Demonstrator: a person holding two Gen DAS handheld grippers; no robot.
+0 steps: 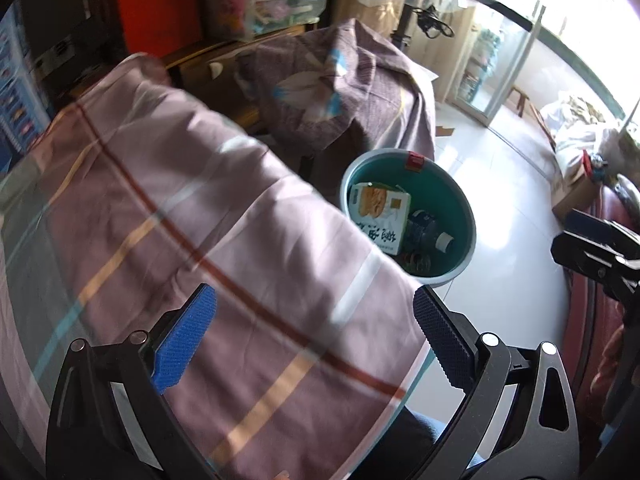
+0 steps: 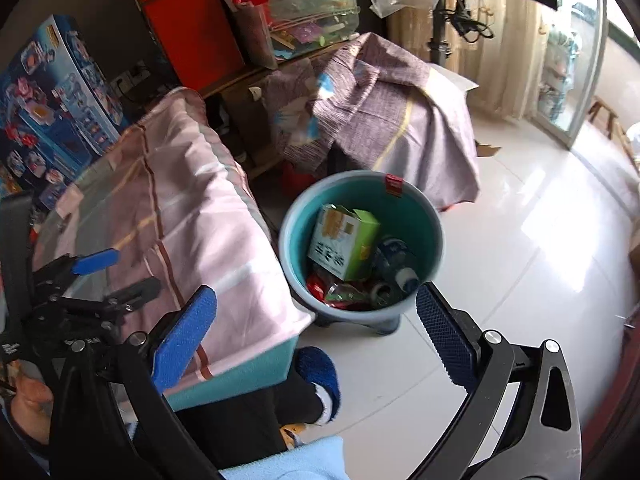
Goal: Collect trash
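A teal trash bin (image 1: 448,184) stands on the white floor beside the table; it also shows in the right wrist view (image 2: 424,216). Inside lie a green and white carton (image 2: 344,242), a blue plastic bottle (image 2: 396,260) and red wrappers (image 2: 336,294). The carton (image 1: 380,212) and bottle (image 1: 428,234) show in the left wrist view too. My left gripper (image 1: 314,340) is open and empty above the cloth-covered table (image 1: 200,220). My right gripper (image 2: 316,332) is open and empty, above the floor just in front of the bin.
The table has a pink striped cloth under a glass top (image 2: 180,200). A purple-draped piece of furniture (image 2: 400,112) stands behind the bin. Stacked boxes (image 2: 52,100) and shelves (image 2: 304,8) crowd the back. The person's blue slipper (image 2: 320,372) is below the right gripper.
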